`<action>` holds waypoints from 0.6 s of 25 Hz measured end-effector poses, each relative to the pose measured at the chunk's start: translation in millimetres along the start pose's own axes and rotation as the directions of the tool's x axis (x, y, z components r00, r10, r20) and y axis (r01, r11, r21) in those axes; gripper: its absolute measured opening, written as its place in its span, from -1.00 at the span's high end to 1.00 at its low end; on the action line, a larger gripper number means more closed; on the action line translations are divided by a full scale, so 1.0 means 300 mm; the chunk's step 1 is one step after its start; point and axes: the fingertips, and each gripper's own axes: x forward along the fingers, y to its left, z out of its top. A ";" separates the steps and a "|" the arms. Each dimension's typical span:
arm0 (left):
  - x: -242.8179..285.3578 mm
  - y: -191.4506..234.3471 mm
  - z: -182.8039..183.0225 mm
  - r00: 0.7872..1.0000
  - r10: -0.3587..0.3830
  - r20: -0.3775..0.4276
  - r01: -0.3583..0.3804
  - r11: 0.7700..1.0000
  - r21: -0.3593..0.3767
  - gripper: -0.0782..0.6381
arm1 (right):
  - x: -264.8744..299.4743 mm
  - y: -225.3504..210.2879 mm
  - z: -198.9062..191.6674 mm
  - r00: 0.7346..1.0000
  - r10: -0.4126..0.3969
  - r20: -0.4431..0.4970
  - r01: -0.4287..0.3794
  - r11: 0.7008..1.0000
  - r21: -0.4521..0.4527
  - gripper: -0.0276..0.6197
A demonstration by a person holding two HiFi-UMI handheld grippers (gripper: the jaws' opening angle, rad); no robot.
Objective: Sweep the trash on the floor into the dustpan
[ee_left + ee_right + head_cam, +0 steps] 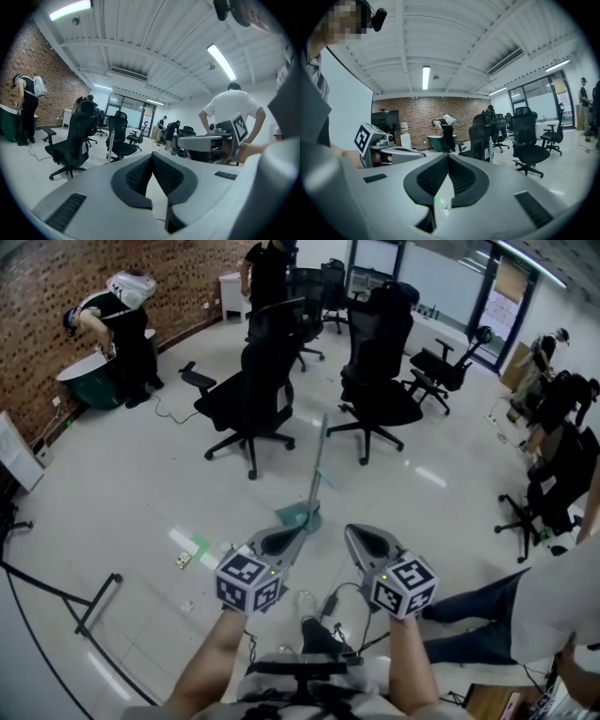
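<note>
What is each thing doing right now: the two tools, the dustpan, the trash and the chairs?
left tool: shut, holding nothing.
right tool: shut, holding nothing.
dustpan: standing on the floor, long handle up, not held.
trash: lying on the floor left of the dustpan, not swept in yet.
office chairs: upright, nobody sitting in them.

The teal plastic dustpan (300,515) is hiding its pan behind the left gripper (152,157) in the left gripper view, only its pale upright handle (110,153) showing. Left of the dustpan, small floor scraps (184,560) are showing too small to identify. Right of it, a white-shirted person (553,606) is running off the picture's edge.
</note>
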 end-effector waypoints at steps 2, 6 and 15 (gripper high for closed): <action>0.038 0.041 -0.004 1.000 0.002 -0.010 -0.002 1.000 -0.002 0.76 | 0.034 -0.045 -0.003 1.000 -0.010 -0.002 0.010 1.000 0.006 0.91; 0.145 0.133 -0.002 1.000 0.006 -0.028 -0.006 1.000 0.001 0.76 | 0.124 -0.161 -0.005 1.000 -0.022 -0.005 0.022 1.000 0.018 0.91; 0.506 0.389 0.025 0.995 0.057 -0.078 -0.054 0.998 0.031 0.76 | 0.405 -0.543 -0.019 0.999 -0.024 -0.038 0.025 1.000 0.018 0.91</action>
